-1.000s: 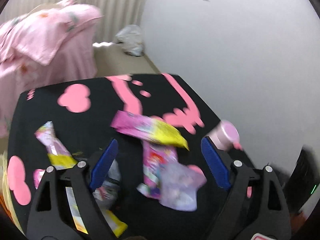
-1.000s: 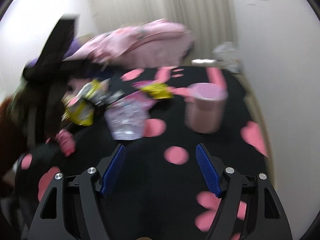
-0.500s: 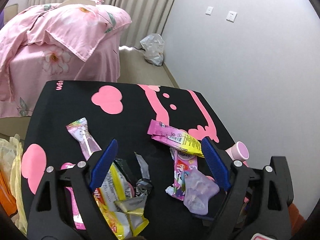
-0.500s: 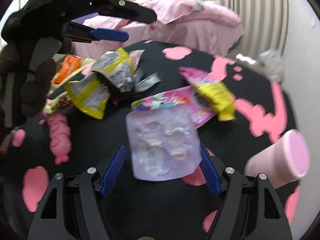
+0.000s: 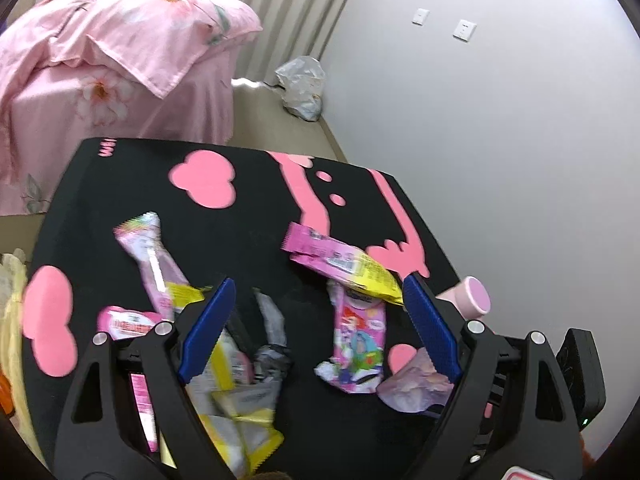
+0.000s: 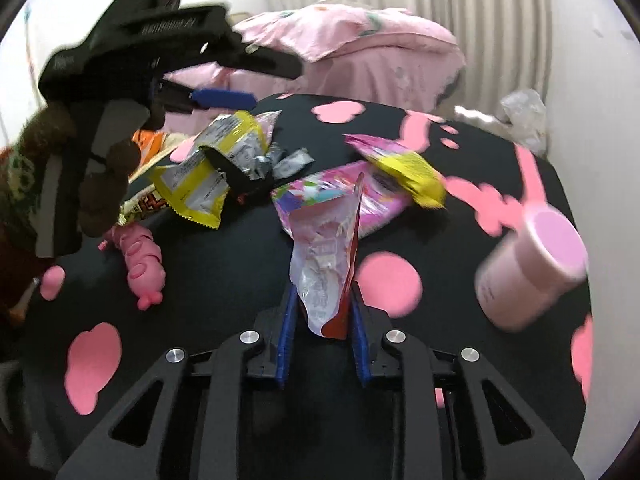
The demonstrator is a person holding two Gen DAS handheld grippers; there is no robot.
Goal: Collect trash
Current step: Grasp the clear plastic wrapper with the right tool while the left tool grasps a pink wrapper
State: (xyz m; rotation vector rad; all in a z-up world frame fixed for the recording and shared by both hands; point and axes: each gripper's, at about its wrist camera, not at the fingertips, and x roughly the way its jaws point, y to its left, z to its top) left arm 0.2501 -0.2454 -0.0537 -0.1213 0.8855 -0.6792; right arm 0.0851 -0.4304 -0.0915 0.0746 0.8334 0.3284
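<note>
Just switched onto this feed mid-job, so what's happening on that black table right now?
A person is clearing snack trash with two handheld grippers. The right gripper has just closed on a crumpled clear wrapper, folded upright between its jaws. The left gripper hangs open over the other wrappers, gripping nothing. A yellow packet, a pink wrapper and a pink cup remain on the black table.

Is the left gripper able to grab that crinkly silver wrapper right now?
Probably yes. The left gripper is open, and the silver wrapper lies between its fingers on the black mat with nothing on top. A yellow packet sits close beside it and might get pinched too.
</note>
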